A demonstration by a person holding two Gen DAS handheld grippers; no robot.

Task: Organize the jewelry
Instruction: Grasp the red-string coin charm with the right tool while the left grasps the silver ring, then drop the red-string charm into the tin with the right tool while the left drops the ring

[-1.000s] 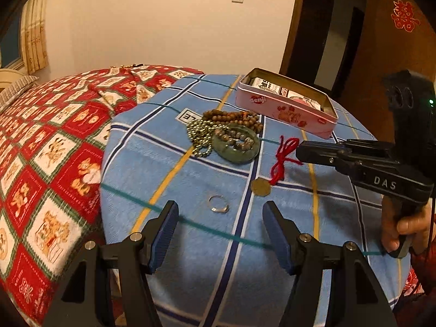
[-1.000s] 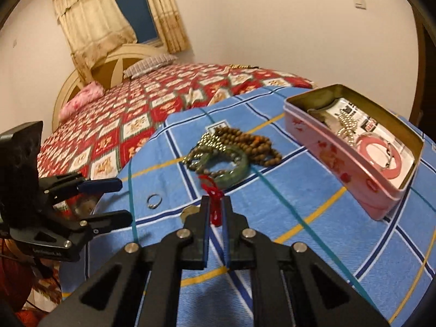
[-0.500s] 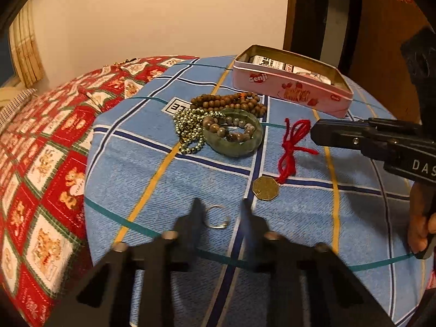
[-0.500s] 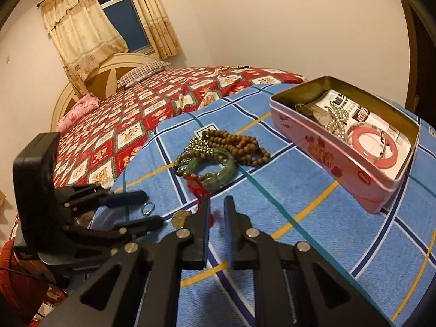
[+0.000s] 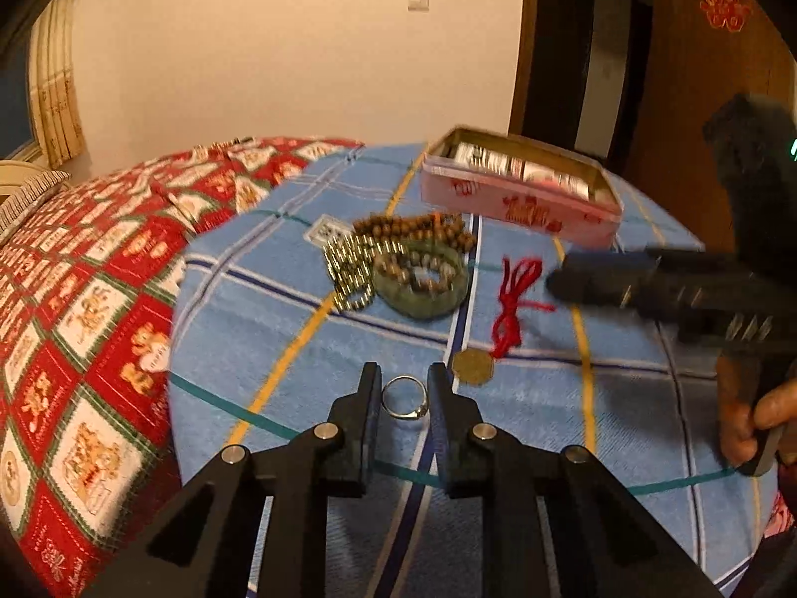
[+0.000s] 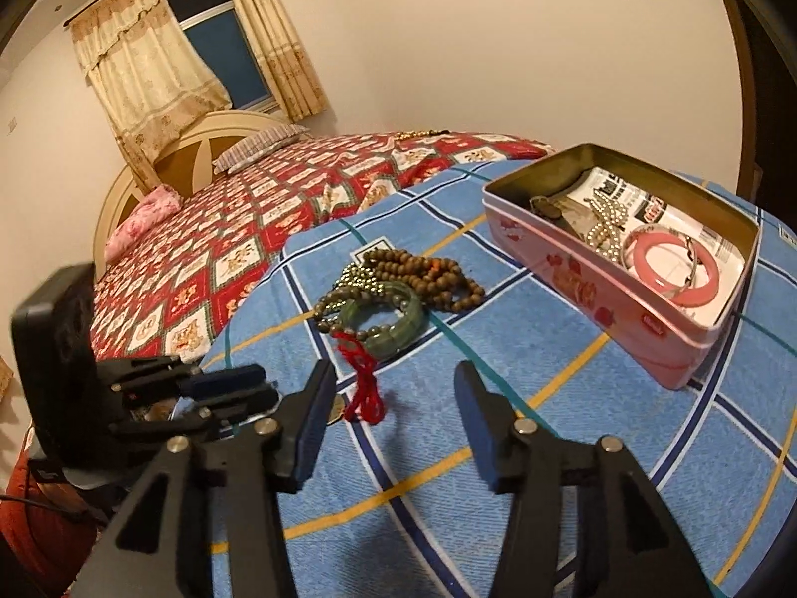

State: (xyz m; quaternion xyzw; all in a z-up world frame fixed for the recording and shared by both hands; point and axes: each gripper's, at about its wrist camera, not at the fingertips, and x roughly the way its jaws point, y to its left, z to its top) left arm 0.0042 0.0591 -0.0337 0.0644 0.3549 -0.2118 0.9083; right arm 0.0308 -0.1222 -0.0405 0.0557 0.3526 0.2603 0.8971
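A silver ring (image 5: 404, 402) lies on the blue checked cloth (image 5: 249, 319). My left gripper (image 5: 403, 386) has closed around it, one finger on each side. A red cord (image 5: 513, 309) with a gold coin pendant (image 5: 472, 366) lies just right of it; the cord also shows in the right wrist view (image 6: 363, 378). My right gripper (image 6: 393, 383) is open and empty above the cord. A green bangle (image 6: 393, 324), brown wooden beads (image 6: 428, 274) and a metal bead chain (image 5: 348, 269) lie heaped beyond. A pink tin (image 6: 612, 299) holds a pink bangle (image 6: 672, 269) and a pearl strand (image 6: 605, 222).
A bed with a red patterned quilt (image 6: 279, 219) stands to the left of the round table. A dark doorway (image 5: 583, 60) lies behind the tin. The other gripper and the hand on it (image 5: 757, 413) are at the right in the left wrist view.
My left gripper has closed from wide open onto the ring. My right gripper was shut on the red cord, then opened and let it go onto the cloth.
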